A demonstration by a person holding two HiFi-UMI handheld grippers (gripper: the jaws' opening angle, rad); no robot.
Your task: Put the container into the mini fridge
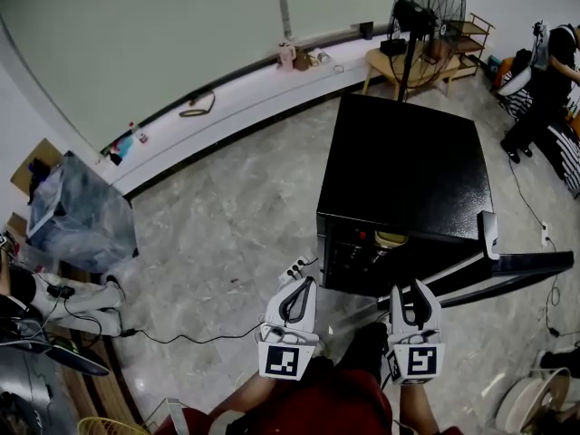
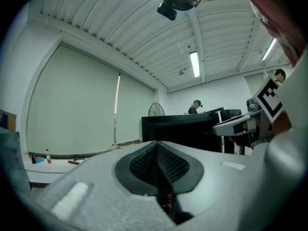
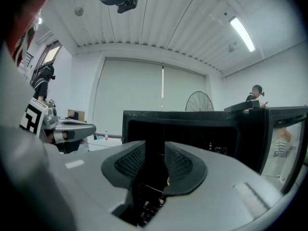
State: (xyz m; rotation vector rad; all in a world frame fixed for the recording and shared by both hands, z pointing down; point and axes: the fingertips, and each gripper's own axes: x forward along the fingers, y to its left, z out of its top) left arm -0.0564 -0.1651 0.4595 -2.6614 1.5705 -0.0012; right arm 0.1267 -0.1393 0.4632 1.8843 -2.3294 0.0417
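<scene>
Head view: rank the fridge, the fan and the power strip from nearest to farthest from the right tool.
1. Fridge, directly ahead of the right tool.
2. Power strip, on the floor to the left, by the fridge's front corner.
3. Fan, beyond the fridge, at the top of the view.

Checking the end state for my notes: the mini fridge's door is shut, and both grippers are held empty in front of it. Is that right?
Not quite. The door of the mini fridge is open, swung out to the right, as the head view shows. The rest holds: the left gripper and the right gripper are held empty in front of it.
</scene>
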